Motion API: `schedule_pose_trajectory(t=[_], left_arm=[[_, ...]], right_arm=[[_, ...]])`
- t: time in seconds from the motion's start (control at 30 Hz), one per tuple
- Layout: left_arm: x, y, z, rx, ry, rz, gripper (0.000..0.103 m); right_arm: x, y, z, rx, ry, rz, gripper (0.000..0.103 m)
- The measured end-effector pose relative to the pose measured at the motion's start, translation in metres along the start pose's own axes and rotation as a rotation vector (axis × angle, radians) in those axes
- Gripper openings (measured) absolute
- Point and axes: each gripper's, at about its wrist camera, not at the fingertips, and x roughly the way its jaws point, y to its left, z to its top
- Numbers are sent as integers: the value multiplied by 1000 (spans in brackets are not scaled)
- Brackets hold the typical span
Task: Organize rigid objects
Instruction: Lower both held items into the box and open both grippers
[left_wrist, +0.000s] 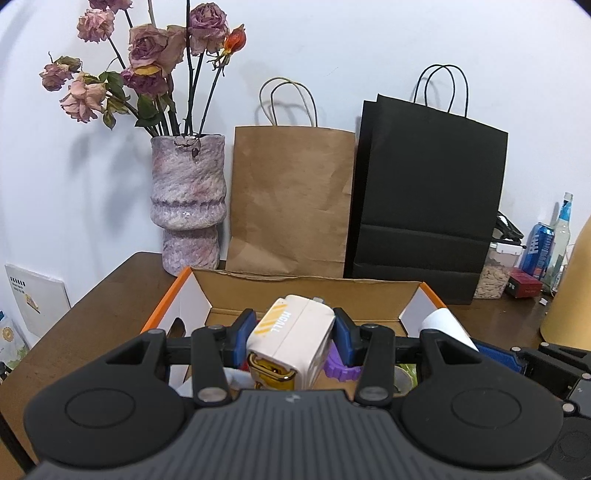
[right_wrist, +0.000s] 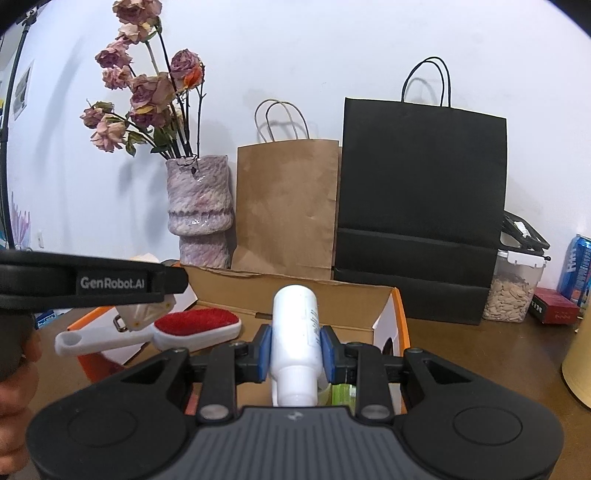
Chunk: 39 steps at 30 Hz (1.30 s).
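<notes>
Cream plastic fills the left gripper (left_wrist: 290, 334): its blue pads are closed tight on either side of a boxy white charger block (left_wrist: 291, 338) with yellow stripes and lettering on its face, held up over the open cardboard box (left_wrist: 306, 286) with the orange rim. Just under the block sits a shiny gold padlock (left_wrist: 272, 371), and whether it hangs from the block or lies in the box I can't tell; a purple toothed ring (left_wrist: 341, 367) lies in the box to the right of it. Over on the right gripper (right_wrist: 296, 349), the blue pads are clamped on a white bottle (right_wrist: 295, 334), cap end towards the camera, base pointing to the far side, also hovering over the box (right_wrist: 384, 306). Seen from the right wrist, the left gripper (right_wrist: 147, 314) comes in from the left edge with the block in it, and a red-faced lint brush (right_wrist: 195, 323) with a white handle lies at the box's left side, just beyond it. Behind the box, against the wall, stand a mottled pink vase (left_wrist: 188, 206) of dried roses, a brown paper bag (left_wrist: 291, 199) and a black paper bag (left_wrist: 428, 199), all on the wooden table (left_wrist: 110, 295).
</notes>
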Motion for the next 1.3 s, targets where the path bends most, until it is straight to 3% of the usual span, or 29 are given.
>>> schedule_pose_trajectory(t=[0.73,1.07,1.13,1.17,1.2,1.23,1.27,1.3], left_arm=[[59,4,8,46,33,46,46],[60,4,4,75,56,51,46],[58,5,3,82,45,71,54],[57,5,4,85,35,83,69],[55,5,5,84,25,98,77],[53,6,5,84,13,113,89],[51,7,6,83,2,121,100],[50,8,7,77,-9,125,103]], right_arm=[[62,-5,16,-44,35,12,27],[67,-7,12,-53,73,18,27],[68,-8,12,-46,82,15,27],[67,-9,11,-43,80,11,34],[67,-10,11,-43,82,6,52],[66,-11,11,-42,79,0,63],[65,-11,11,-41,71,-4,85],[64,-11,11,-41,58,-11,96]])
